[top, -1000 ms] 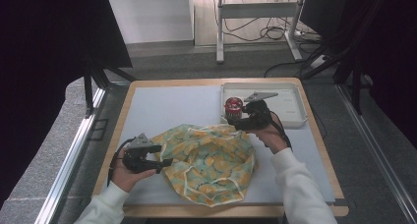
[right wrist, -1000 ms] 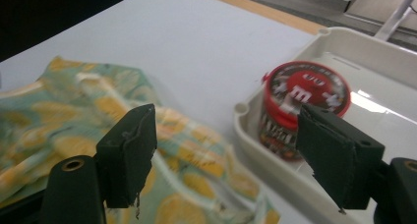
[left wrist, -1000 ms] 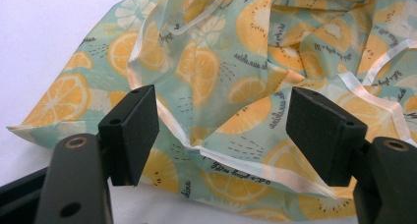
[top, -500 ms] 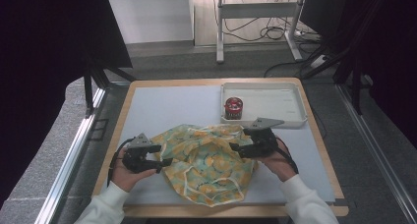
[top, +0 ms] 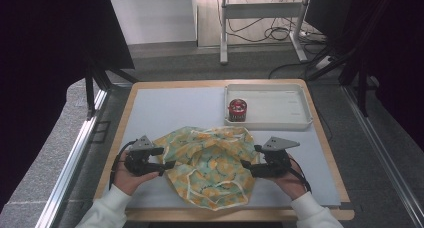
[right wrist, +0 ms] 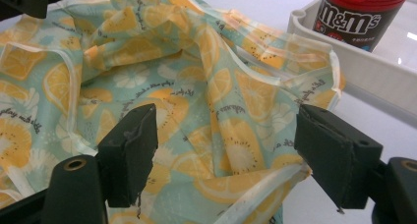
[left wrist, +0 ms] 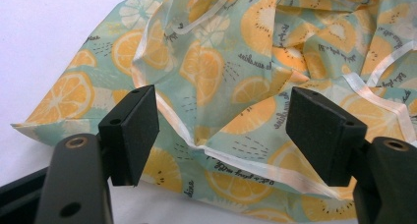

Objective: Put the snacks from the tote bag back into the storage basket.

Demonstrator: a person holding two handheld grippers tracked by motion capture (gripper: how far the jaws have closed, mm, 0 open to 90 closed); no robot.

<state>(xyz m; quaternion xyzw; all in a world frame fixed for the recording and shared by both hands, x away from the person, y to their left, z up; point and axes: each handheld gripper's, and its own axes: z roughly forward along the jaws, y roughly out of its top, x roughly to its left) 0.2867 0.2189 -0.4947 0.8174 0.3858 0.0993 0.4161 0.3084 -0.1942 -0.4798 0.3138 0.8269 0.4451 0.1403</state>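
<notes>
On the bench [top: 165, 110], a crumpled citrus-print cloth [top: 207, 163] lies near the front edge, just short of the white tray [top: 295, 119] holding a red can [top: 237, 109]. Step in hand, as judged: approach before grasping opposite edges. The left gripper [top: 167, 164] and right gripper [top: 246, 165] flank the cloth, jaws wide open, holding nothing; the next move calls for closing on the hem.

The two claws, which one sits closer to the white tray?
The right claw, at the cloth's right edge, on the same side as the tray; the left claw is across the cloth.
</notes>
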